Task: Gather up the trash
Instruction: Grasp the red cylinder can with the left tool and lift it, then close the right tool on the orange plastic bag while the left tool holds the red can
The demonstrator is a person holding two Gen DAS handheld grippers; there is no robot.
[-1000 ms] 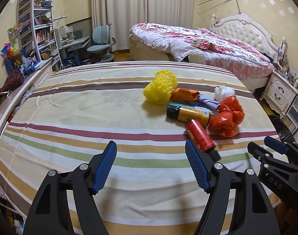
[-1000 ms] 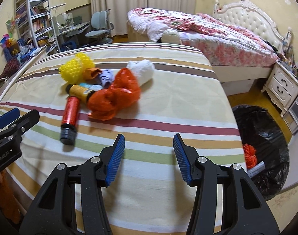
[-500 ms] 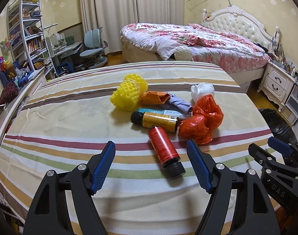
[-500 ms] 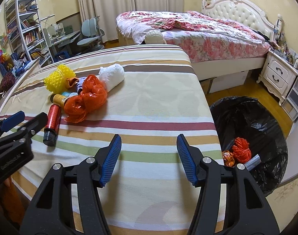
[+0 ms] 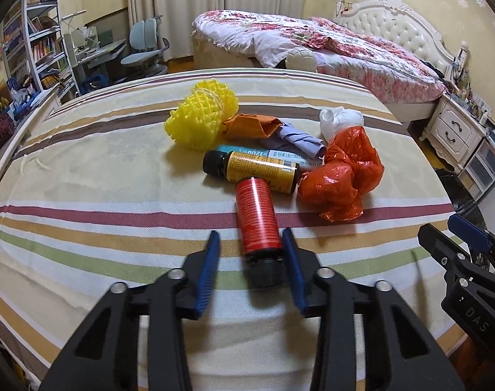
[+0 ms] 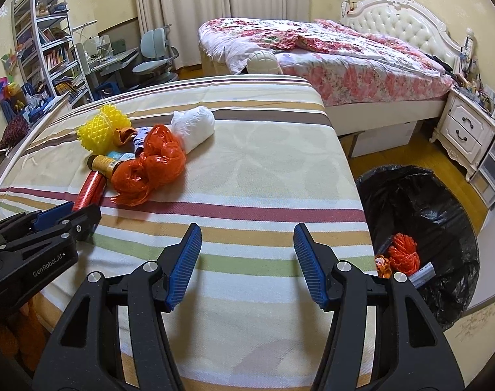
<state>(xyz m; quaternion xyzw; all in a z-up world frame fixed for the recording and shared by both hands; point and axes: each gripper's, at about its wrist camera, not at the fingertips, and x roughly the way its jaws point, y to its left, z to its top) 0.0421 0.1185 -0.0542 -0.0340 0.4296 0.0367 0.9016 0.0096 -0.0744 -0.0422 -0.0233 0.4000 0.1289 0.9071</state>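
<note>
On striped tablecloth [image 5: 101, 176]: red bottle [image 5: 256, 217] lies cap-end between left gripper [image 5: 247, 254] fingers, right finger touching, left finger apart. Right gripper [image 6: 247, 247] wide open, empty, beside bin [image 6: 443, 215].

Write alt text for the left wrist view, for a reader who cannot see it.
The left gripper straddles the black-capped end of a red bottle lying on a striped tablecloth, jaws not yet shut. Behind it lie a yellow bottle, a crumpled red bag and yellow foam netting.
</note>
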